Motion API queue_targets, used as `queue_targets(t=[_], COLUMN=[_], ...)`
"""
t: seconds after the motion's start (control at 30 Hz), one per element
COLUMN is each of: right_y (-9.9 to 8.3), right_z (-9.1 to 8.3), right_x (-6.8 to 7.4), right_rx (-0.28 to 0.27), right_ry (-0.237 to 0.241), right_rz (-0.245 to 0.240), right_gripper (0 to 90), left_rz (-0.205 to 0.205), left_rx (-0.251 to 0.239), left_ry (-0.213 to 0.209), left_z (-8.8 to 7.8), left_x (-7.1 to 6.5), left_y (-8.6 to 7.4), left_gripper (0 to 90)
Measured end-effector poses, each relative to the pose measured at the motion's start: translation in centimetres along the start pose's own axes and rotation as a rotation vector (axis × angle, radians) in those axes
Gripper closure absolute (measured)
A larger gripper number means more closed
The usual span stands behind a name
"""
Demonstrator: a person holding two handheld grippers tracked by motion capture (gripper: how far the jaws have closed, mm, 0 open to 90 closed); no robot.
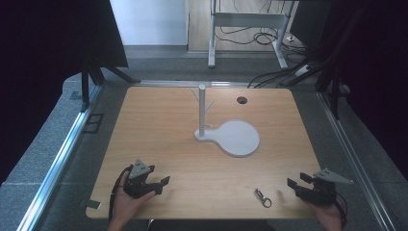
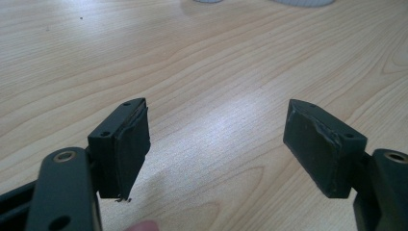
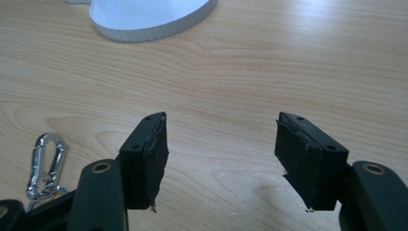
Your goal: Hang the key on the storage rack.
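Both grippers' fingers [image 3: 149, 161] stand apart over bare wooden table [image 1: 163, 139]; right gripper [image 3: 221, 163] has a carabiner [image 3: 44, 166] just beside, grey floor [image 1: 43, 149] beyond.

1. The left gripper [image 1: 161, 186] is black, with a grey three-cornered plate on top and a black cable.
2. The right gripper [image 1: 297, 180] looks the same.
3. Each jaw has two screw holes and a worn black pad.
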State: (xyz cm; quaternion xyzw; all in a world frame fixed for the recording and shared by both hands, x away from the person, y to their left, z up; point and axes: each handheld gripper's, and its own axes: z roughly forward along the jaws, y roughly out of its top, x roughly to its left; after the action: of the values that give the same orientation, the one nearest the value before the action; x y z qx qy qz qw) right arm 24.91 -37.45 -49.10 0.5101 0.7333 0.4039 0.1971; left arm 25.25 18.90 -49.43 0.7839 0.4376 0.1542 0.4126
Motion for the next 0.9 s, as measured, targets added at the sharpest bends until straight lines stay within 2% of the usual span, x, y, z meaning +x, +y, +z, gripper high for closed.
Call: queue_targets(t=[0.1, 0.13, 0.27, 0.37, 0.4, 0.43, 0.47, 0.57, 0.6, 0.9], right_y=[0.0, -0.1, -0.2, 0.4, 1.0, 1.0, 1.6, 2.0, 2.5, 3.9], right_z=[0.1, 0.0, -0.3, -0.5, -0.7, -0.7, -1.0, -1.2, -1.1, -0.1], right_x=[-0.1, -0.2, -0.2, 0.1, 0.6, 0.6, 1.3, 1.9, 2.3, 2.9], right_rx=[0.005, 0.003, 0.011, 0.019, 0.023, 0.023, 0.022, 0.019, 0.023, 0.022], right_ry=[0.009, 0.020, 0.018, 0.007, 0.005, 0.005, 0.012, 0.024, 0.044, 0.095], right_rz=[0.022, 0.040, 0.040, 0.021, -0.003, -0.003, -0.022, -0.042, -0.067, -0.074], right_gripper=[36.7, 37.5, 38.7, 41.0, 42.4, 42.4, 43.1, 44.1, 44.7, 46.4], left_rz=[0.005, 0.007, 0.030, 0.056, 0.055, 0.055, 0.053, 0.052, 0.052, 0.054], left_rx=[-0.001, -0.005, -0.005, -0.003, -0.006, -0.006, -0.014, -0.023, -0.025, -0.002], left_ry=[-0.003, -0.017, -0.033, -0.037, -0.039, -0.039, -0.042, -0.042, -0.034, -0.033], left_z=[-0.1, -0.3, -0.3, -0.5, -0.7, -0.7, -1.1, -1.5, -1.6, -1.3], left_x=[-0.2, -0.4, -0.8, -1.1, -1.2, -1.2, -1.3, -1.3, -1.2, -1.1], left_y=[0.2, 0.2, 0.3, 0.4, 0.5, 0.5, 0.6, 0.7, 0.8, 0.6], left_gripper=[25.1, 25.0, 25.0, 25.0, 25.1, 25.1, 25.1, 25.2, 25.3, 25.4])
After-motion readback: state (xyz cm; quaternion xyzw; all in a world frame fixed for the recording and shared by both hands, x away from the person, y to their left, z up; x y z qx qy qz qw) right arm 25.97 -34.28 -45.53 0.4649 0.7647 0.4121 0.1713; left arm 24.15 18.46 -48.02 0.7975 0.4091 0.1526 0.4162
